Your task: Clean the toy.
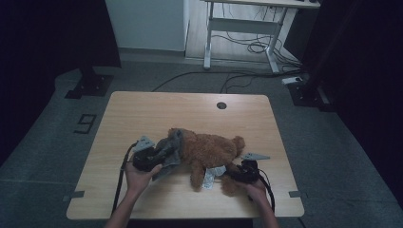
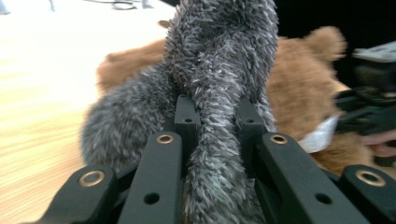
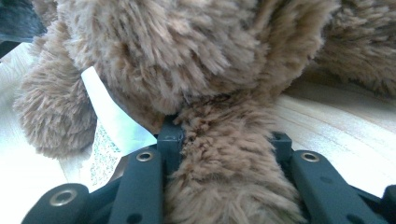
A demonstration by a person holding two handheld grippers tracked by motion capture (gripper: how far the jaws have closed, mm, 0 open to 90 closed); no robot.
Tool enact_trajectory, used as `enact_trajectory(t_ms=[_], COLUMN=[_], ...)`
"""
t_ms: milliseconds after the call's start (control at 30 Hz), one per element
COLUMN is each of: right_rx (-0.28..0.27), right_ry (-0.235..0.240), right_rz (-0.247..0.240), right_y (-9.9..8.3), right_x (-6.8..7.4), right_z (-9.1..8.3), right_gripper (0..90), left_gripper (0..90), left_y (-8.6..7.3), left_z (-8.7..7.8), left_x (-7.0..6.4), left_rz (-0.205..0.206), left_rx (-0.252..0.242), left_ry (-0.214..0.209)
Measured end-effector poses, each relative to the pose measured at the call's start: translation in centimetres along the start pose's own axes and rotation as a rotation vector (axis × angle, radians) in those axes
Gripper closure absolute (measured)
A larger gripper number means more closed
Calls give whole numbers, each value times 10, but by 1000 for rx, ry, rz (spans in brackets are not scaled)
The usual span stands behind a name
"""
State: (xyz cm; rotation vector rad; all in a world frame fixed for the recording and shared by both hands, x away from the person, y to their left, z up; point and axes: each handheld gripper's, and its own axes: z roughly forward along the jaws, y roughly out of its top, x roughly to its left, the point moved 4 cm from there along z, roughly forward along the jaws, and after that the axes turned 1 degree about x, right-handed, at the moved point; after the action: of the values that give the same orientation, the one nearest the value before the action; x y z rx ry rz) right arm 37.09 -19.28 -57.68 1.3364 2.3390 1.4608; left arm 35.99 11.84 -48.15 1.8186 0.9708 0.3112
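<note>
Brown shaggy plush teddy bear (image 1: 209,151) was lying flopped on the light wooden table (image 1: 157,110), near the front edge and roughly mid-width. Fur looked long and clumpy, really fluffy in the right gripper view. A grey fuzzy fabric garment (image 1: 171,149) with frosted-looking fibres was bunched over the bear's left end, soft and rumpled, no real shape to it.

Left gripper (image 1: 147,159) had its black jaws closed down on a twisted fold of the grey garment (image 2: 219,93), pinched tight between them. Right gripper (image 1: 240,172) was clamped on one of the bear's skinny brown limbs (image 3: 224,177), fur bulging out either side of the jaws. A white sewn-in label (image 1: 211,175) stuck out just beside that limb, flat and papery.

Both hands sat close to the front edge, so not much table behind them. Far half of the tabletop was bare apart from a small round cable hole (image 1: 221,105). Beyond the table: grey floor with loose black cables (image 1: 247,47) and a white desk frame (image 1: 242,28).
</note>
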Motion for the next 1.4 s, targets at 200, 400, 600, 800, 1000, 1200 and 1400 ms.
enact_trajectory(t_ms=[200,400,600,800,1000,1200,1400], right_rx=[-2,0,5,4,1,1,1], right_ry=[1,3,2,3,10,13,14], right_rz=[-1,3,5,2,7,7,7], right_y=[0,0,0,0,0,0,0], right_x=[0,0,0,1,-1,-1,-1], right_z=[0,0,0,0,0,0,0], right_gripper=[612,612,612,613,613,613,613], left_gripper=[758,758,759,759,757,757,759], left_y=[10,7,-2,-7,-6,10,11], left_z=[49,98,101,83,58,26,14], left_x=[-57,-101,-98,-81,-52,-15,19], left_rz=[78,134,140,155,135,68,1], left_rx=[59,130,147,136,97,26,14], left_ry=[-113,-172,-159,-97,-12,33,91])
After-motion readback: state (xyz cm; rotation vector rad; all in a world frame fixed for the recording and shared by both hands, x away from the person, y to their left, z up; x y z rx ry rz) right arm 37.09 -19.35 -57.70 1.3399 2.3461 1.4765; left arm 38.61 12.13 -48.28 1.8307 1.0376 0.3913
